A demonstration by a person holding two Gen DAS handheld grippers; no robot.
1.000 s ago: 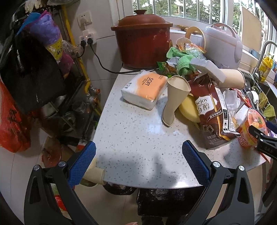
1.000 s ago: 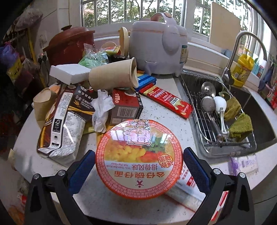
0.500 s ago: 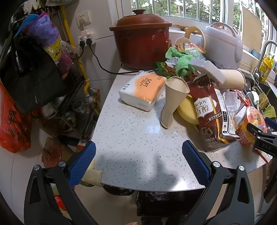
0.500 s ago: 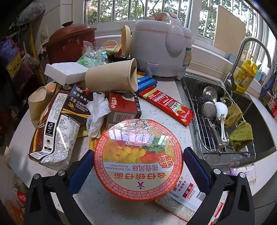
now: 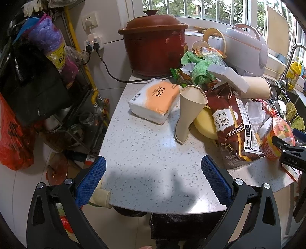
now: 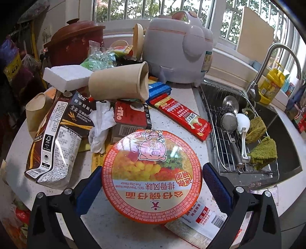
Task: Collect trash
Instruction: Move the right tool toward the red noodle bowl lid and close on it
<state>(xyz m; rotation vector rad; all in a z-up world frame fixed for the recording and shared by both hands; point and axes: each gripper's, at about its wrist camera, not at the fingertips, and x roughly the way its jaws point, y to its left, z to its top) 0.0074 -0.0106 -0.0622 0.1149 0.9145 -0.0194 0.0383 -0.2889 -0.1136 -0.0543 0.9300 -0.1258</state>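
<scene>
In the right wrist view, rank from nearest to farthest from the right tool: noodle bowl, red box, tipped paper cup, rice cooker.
1. Noodle bowl, between the right tool pads.
2. Red box, just behind the bowl.
3. Tipped paper cup, further back, left.
4. Rice cooker, rearmost, by the window.

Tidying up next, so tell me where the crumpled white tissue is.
In the right wrist view, the crumpled white tissue lies left of centre on the counter, between the brown snack bag and the red box, behind the noodle bowl.

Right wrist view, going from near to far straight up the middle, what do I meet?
Right gripper → instant noodle bowl between its jaws → red box → paper cup lying on its side → rice cooker → barred window.
</scene>
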